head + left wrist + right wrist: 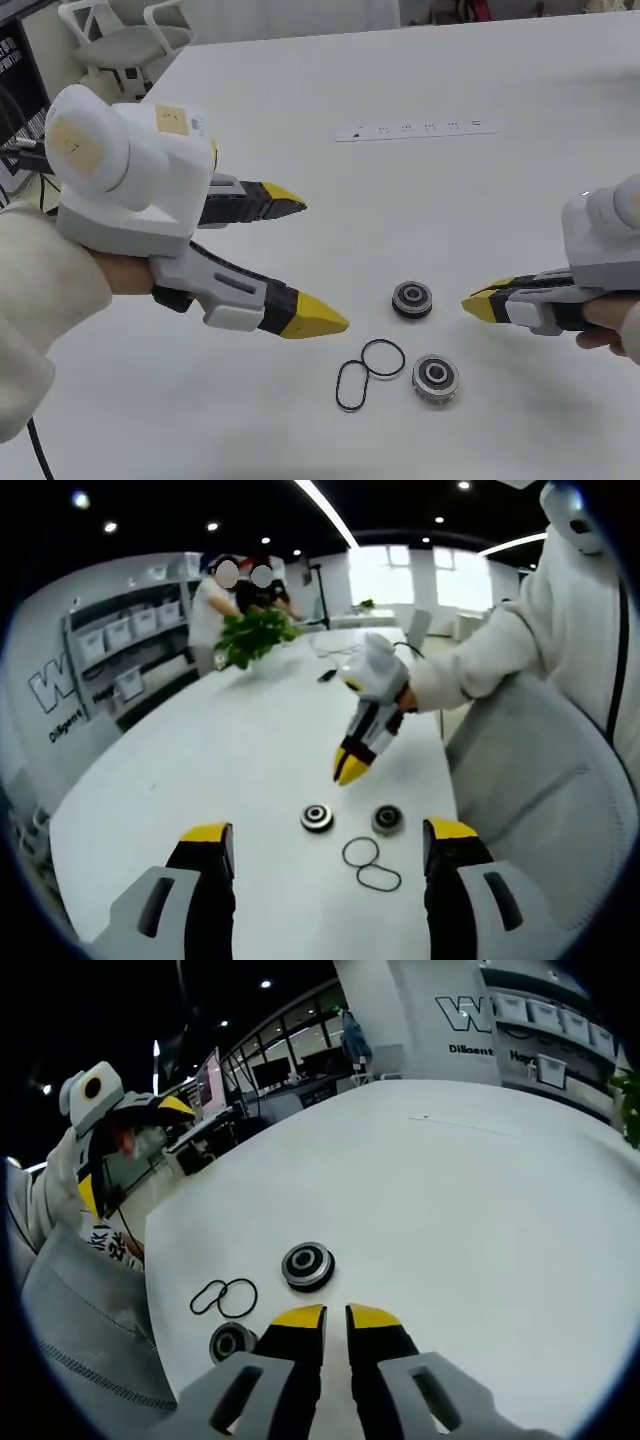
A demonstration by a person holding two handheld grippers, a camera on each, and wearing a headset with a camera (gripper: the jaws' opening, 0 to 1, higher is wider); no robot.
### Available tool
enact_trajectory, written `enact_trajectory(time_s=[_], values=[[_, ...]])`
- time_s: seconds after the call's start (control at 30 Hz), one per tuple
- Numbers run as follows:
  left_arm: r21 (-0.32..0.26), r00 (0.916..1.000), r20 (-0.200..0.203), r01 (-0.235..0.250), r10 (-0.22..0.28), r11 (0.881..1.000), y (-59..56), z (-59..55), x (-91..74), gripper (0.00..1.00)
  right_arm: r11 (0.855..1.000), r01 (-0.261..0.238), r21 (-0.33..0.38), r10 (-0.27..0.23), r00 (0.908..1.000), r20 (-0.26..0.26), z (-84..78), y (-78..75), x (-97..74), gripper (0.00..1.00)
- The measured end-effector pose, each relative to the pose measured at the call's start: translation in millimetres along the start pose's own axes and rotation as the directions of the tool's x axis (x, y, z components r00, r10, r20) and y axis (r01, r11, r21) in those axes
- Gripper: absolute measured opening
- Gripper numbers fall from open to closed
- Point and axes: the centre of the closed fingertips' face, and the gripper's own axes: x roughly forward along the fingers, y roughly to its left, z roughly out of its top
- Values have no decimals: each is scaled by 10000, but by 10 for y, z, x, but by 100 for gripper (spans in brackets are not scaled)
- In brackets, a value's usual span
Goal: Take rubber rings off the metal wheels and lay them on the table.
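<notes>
Left gripper (312,262) wide open, right gripper (468,303) nearly closed, both empty. Likely reason: rubber rings (365,369) already laid on desk (300,80) between them, beside metal wheels (412,299).

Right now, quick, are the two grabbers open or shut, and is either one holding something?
Left gripper: open, jaws wide apart, holding nothing.
Right gripper: shut, nothing between its jaws.

Left gripper (320,265): rounded white housing, grey body, black jaws, pointed yellow tips, tan label (172,120). Right gripper (478,300): same colours. Sleeves (35,300): cream, fleecy. Thin black cable (38,452) below left sleeve
</notes>
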Motion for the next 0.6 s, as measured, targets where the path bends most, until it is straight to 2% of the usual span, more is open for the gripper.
enact_trajectory(time_s=[0.13,0.23,0.43,0.6], values=[[29,9998,100,197,-198,9998,25,26,80,76,10000,-34,7,34,10000,24,7,4,6,6],[186,9999,48,120,-121,9998,65,29,132,76,10000,-97,16,97,10000,13,-3,7,20,7],[312,9989,379,259,-271,9992,107,97,258,73,9995,-291,-136,292,9996,24,-3,26,62,9],[564,9968,608,478,-513,9973,140,110,359,68,9963,-665,-539,666,9978,9,9,52,101,11]])
